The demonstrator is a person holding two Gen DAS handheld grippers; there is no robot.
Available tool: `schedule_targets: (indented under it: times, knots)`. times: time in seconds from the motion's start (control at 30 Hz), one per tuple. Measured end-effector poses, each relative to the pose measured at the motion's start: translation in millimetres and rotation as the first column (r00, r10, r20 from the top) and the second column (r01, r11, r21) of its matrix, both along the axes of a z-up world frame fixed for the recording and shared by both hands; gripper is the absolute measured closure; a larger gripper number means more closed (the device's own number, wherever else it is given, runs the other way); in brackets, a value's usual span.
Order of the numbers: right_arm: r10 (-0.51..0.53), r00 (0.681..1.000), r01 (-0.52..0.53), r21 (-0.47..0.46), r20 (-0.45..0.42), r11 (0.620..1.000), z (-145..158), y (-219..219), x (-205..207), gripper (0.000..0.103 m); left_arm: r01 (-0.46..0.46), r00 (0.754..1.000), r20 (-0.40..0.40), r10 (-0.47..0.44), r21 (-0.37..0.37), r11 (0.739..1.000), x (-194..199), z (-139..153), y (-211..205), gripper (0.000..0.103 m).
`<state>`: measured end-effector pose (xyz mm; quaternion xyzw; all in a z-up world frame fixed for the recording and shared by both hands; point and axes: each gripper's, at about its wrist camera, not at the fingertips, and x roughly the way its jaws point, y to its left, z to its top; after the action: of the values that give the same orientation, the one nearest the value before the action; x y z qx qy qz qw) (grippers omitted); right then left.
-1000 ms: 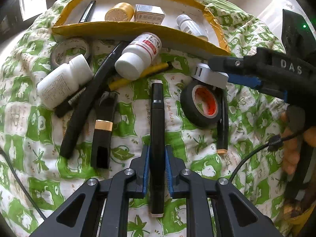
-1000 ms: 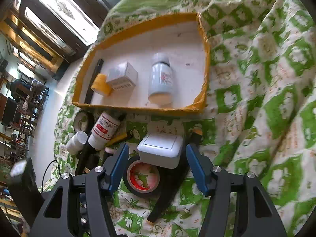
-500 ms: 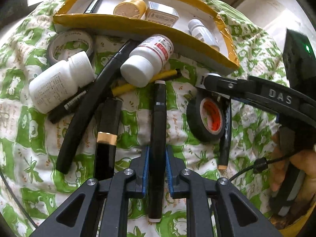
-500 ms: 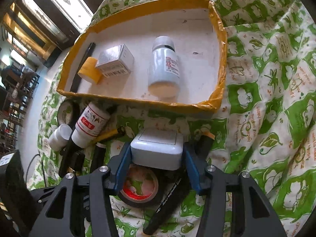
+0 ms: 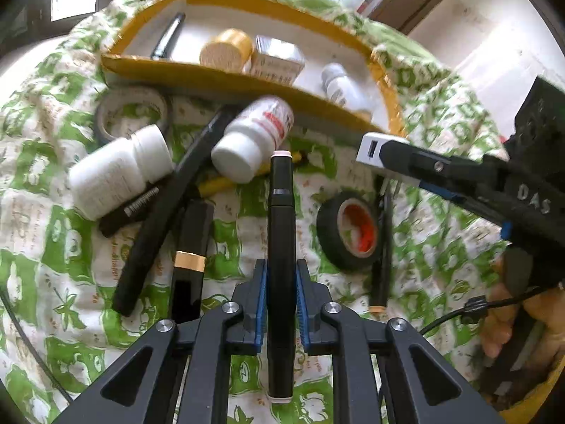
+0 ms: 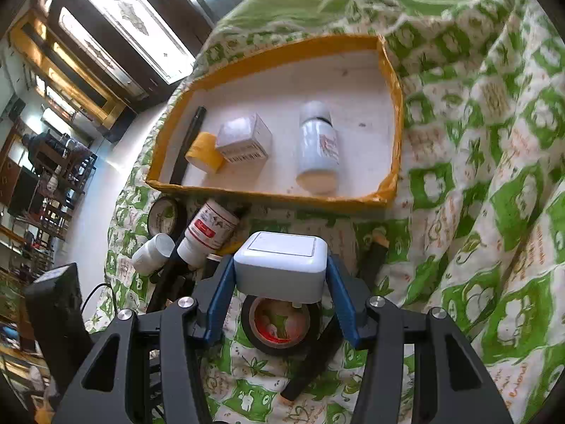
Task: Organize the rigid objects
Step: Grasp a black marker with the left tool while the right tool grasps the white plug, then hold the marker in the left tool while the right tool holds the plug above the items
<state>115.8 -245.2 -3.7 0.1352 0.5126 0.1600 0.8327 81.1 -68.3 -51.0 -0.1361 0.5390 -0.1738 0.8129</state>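
My left gripper (image 5: pixel 281 275) is shut on a black marker (image 5: pixel 280 219) that points toward the yellow-rimmed tray (image 5: pixel 219 74). My right gripper (image 6: pixel 280 268) is shut on a white plug adapter (image 6: pixel 280 265), held above the cloth just before the tray's near rim (image 6: pixel 268 196); the adapter also shows in the left wrist view (image 5: pixel 370 148). The tray holds a pen (image 6: pixel 189 141), a yellow cap (image 6: pixel 204 152), a small box (image 6: pixel 243 139) and a white bottle (image 6: pixel 317 148).
On the green patterned cloth lie two white bottles (image 5: pixel 116 169) (image 5: pixel 254 137), a clear tape ring (image 5: pixel 132 115), a black tape roll (image 5: pixel 348 229), a long black stick (image 5: pixel 166 212), a gold-banded tube (image 5: pixel 190 261), a yellow pen (image 5: pixel 226 183) and a thin pen (image 5: pixel 383 247).
Both grippers have lifted their objects off the cloth and moved toward the tray. The right gripper closed on the adapter, which now hangs clear above the black tape roll.
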Motion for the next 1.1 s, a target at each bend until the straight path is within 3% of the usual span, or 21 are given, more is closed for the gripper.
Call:
schedule_targets:
  times: [0.33, 1.1]
  knots:
    - [-0.009, 1.000, 0.009, -0.011, 0.014, 1.000, 0, -6, -2, 0.052, -0.039, 0.997, 0.061, 0.040, -0.020, 0.999, -7, 13, 10, 0.089]
    - [0.006, 0.999, -0.004, -0.047, 0.037, 0.999, 3, -1, -4, 0.052, -0.065, 0.990, 0.133, 0.040, 0.188, 0.980, -15, 26, -2, 0.089]
